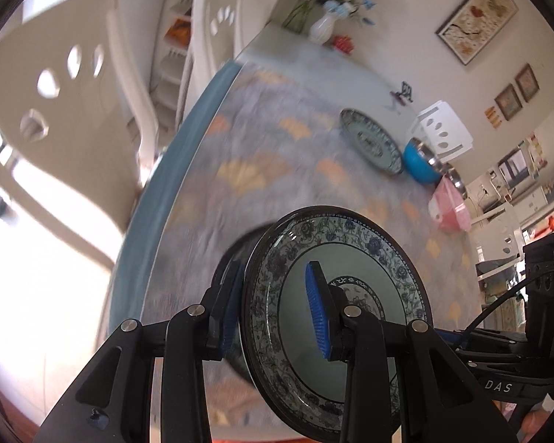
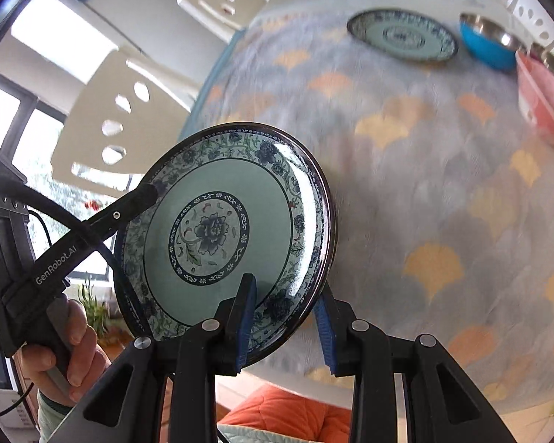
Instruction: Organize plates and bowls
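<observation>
Green plate [image 2: 218, 229] pinched by both tongs [image 1: 277, 306] [image 2: 286, 323] — hand [image 2: 61, 354] only in right view.

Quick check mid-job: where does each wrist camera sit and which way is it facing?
Left wrist: on the left gripper, looking down along its fingers at the held plate and table; right gripper shows.
Right wrist: on the right gripper, facing the plate and table; left gripper and hand show.
Shared: held plate, second plate, blue bowl.

both wrist views close, angled down at shared plate [image 1: 336, 317], table [image 2: 443, 184]
</observation>
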Motion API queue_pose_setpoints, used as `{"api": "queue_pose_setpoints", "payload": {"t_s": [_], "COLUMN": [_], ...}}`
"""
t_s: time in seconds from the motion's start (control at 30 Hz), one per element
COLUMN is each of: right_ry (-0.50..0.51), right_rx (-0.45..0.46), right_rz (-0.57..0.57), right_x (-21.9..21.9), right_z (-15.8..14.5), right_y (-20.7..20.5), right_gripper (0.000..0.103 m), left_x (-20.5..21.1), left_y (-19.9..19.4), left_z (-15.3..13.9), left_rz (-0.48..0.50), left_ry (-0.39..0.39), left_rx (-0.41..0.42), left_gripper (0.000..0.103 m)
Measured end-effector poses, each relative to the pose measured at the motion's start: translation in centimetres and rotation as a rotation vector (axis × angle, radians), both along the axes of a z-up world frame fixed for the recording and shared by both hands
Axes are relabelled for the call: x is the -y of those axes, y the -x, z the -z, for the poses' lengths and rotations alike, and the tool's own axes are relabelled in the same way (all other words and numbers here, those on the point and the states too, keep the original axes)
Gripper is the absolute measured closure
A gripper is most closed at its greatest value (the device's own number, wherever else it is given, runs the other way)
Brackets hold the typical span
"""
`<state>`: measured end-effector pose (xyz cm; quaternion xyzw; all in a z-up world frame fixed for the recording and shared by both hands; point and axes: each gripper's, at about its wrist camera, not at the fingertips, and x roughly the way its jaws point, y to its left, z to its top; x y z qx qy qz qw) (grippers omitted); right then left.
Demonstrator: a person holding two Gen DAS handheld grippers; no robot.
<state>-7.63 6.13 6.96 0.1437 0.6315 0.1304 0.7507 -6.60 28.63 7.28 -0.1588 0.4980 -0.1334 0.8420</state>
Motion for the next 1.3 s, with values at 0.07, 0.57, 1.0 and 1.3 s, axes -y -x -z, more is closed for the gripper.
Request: {"api": "queue_pose_setpoints", "payload": {"t_s": [0.07, 0.57, 1.0, 1.3], "right_ry": [0.008, 0.008, -0.01, -0.023], "right_rx": [-0.024, -0.17, -0.179, -0.086], "right_rz": [-0.013, -0.011, 0.01, 0.024], "right_x": [-0.2, -0.6, 0.1, 1.3], "right_z": [1.1, 5.8, 5.7, 2.6], "right_y": [0.2, -0.5, -2.0, -3.2], "right_gripper": [0.071, 0.071, 0.071, 0.071], "left_x": [0.0, 0.2, -1.2, -0.1], "left_y": [0.2, -0.6, -2.6, -5.6], "left_z": [1.0, 4.7, 2.8, -1.3], "left_rz": [-0.006, 0.011, -0.011, 0.031], "left_ry": [0.004, -0.019, -0.033, -0.017], "left_rx": [-0.02, -0.111, -0.071, 0.021], "left_gripper": [0.073, 0.073, 0.073, 0.073]}}
